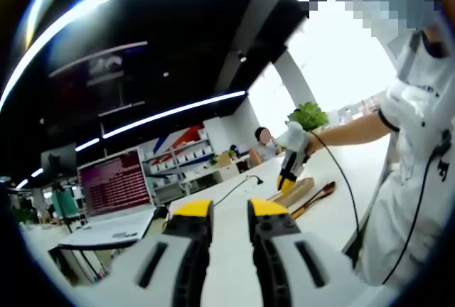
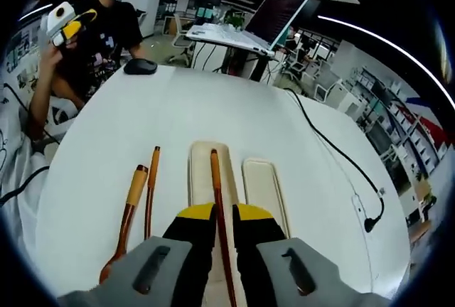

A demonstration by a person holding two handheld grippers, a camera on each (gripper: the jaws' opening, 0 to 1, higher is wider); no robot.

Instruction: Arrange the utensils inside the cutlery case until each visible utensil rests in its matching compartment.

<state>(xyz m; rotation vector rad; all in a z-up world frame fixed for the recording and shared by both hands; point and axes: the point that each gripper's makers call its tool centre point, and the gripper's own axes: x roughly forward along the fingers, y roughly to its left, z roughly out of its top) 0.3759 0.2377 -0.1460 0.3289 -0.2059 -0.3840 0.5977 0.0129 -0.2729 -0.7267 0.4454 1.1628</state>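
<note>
Wooden chopstick (image 2: 220, 207) pinched between right gripper (image 2: 224, 216) fingers over cutlery case (image 2: 264, 186); left gripper (image 1: 229, 216) fingers spread.

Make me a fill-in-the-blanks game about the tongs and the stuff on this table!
1. The right tongs are shut on a long utensil that lies over the cutlery ___.
2. Beside that, ___ more utensils lie on the table.
3. The left tongs hold ___.
4. The colour of the mouse on the table is ___.

Missing words: case, two, nothing, black.
</note>
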